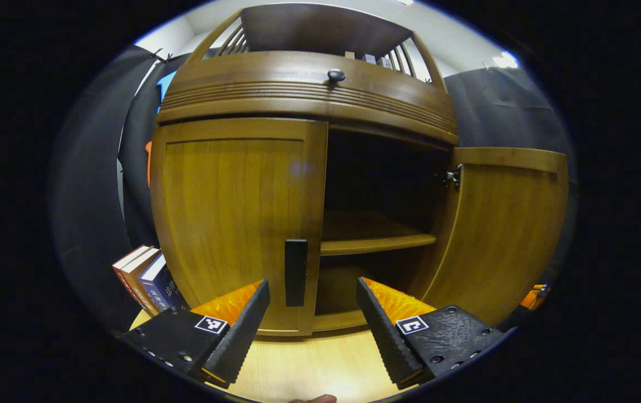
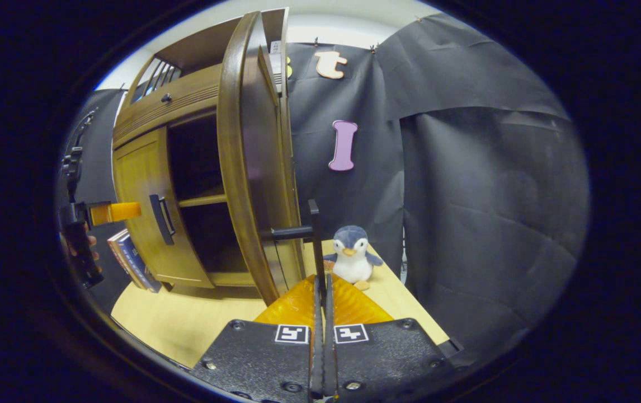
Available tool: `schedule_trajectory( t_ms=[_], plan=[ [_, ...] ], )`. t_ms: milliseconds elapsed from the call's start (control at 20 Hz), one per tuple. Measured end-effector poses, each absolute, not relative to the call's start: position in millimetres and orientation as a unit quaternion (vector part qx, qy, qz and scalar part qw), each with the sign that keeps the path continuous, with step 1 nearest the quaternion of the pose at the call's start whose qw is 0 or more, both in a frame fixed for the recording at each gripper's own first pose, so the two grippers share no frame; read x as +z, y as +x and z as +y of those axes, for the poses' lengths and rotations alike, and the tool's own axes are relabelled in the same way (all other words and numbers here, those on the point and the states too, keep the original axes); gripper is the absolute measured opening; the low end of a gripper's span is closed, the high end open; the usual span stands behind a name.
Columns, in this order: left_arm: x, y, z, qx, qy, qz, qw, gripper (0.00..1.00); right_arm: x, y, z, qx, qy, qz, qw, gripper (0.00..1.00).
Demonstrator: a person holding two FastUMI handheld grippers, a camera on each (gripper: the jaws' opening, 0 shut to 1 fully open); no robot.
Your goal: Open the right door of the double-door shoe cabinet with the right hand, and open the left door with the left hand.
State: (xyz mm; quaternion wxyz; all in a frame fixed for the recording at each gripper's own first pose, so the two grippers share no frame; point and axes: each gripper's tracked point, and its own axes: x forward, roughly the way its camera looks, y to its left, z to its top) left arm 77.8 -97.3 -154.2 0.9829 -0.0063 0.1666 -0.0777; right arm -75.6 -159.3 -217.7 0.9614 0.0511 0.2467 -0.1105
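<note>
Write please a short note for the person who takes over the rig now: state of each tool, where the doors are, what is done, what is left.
Right tool: shut on the right door handle; right door swung open.
Left tool: open, fingers either side of the left door handle, not touching it.
Left door: closed.
Done: right door.
Left: grip the left handle, pull that door open.

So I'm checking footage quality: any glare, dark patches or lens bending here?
Left gripper view: fisheye bows the cabinet; faint sheen on the closed left door; the open interior above the shelf is dark. Right gripper view: the open right door curves strongly; the penguin toy looks sharp.
</note>
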Motion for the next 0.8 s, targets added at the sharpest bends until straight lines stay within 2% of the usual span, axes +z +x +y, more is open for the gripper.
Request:
schedule_trajectory(
  t_ms=[250, 650, 700, 750, 800],
  plan=[
    [-180.7, 105.0, -86.2, -0.067, -0.009, 0.184, 0.981, 0.94, -207.3, -93.8, -190.1, -0.159, 0.041, 0.233, 0.958, 0.04],
    [-199.5, 150.0, -73.6, -0.052, -0.006, 0.177, 0.983, 0.92, -196.3, -102.0, -180.1, -0.151, 0.050, 0.222, 0.962, 0.04],
    [-200.6, 154.1, -75.1, -0.054, -0.005, 0.175, 0.983, 0.78, -192.4, -106.1, -172.0, -0.151, 0.050, 0.220, 0.962, 0.07],
    [-201.5, 159.5, -75.1, -0.055, 0.000, 0.173, 0.983, 0.75, -189.0, -106.0, -168.7, -0.150, 0.051, 0.217, 0.963, 0.08],
    [-203.4, 164.0, -74.1, -0.053, 0.006, 0.171, 0.984, 0.84, -184.9, -106.6, -166.7, -0.150, 0.052, 0.215, 0.964, 0.14]
  ],
)
